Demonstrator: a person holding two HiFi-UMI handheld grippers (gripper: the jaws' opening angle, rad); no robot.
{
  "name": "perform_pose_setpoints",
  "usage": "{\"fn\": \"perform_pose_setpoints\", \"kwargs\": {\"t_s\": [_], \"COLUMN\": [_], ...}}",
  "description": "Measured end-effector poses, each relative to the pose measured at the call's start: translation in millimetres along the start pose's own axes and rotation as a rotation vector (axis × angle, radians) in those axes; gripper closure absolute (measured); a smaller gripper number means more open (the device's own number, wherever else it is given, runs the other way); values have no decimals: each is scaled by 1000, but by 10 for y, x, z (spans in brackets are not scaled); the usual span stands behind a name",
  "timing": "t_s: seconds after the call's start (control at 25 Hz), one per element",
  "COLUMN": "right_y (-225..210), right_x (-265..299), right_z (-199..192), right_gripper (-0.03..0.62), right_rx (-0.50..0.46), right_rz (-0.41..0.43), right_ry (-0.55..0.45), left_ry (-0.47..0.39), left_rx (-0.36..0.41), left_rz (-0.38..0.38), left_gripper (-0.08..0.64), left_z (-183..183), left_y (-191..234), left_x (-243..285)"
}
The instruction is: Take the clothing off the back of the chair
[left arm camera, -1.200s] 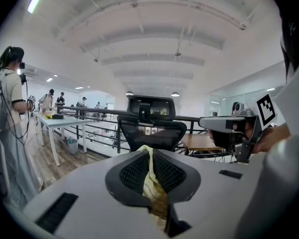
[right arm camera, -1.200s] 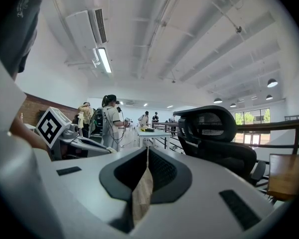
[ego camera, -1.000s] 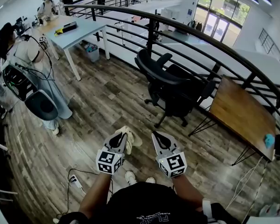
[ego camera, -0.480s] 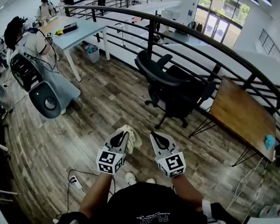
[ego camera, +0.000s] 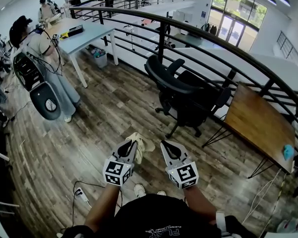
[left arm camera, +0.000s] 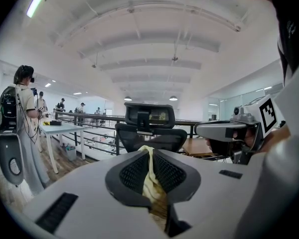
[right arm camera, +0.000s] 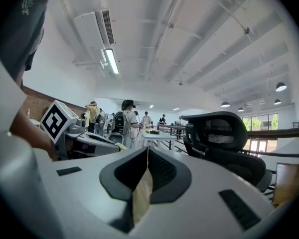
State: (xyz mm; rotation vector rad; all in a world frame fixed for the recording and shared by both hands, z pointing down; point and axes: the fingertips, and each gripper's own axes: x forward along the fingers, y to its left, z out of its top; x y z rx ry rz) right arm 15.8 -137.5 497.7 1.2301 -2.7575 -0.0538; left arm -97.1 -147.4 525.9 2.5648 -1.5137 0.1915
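Tongs both steady, no shift over last second. Far left, bystander (ego camera: 39, 58) has changed position; that is the only change, and it has no bearing on your job. Left tongs (ego camera: 130, 145) clamped on cream clothing (ego camera: 141, 145), bunched, hanging above floor. Right tongs (ego camera: 165, 144) closed, nothing held. Chair (ego camera: 186, 95) ahead, well apart, back bare: removal looks done, you only need to carry garment off.
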Motion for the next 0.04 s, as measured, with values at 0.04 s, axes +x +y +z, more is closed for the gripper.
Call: {"fn": "perform_pose_setpoints", "kwargs": {"t_s": [0.04], "right_y": [-2], "right_x": [5], "right_z": [2], "right_gripper": [571], "right_rx": [-2], "right_rz": [1], "right_ry": [0], "left_ry": [0], "left_rx": [0], "left_rz": [0], "left_gripper": [520], "left_z": [3], "left_y": [2], "left_x": [3]}}
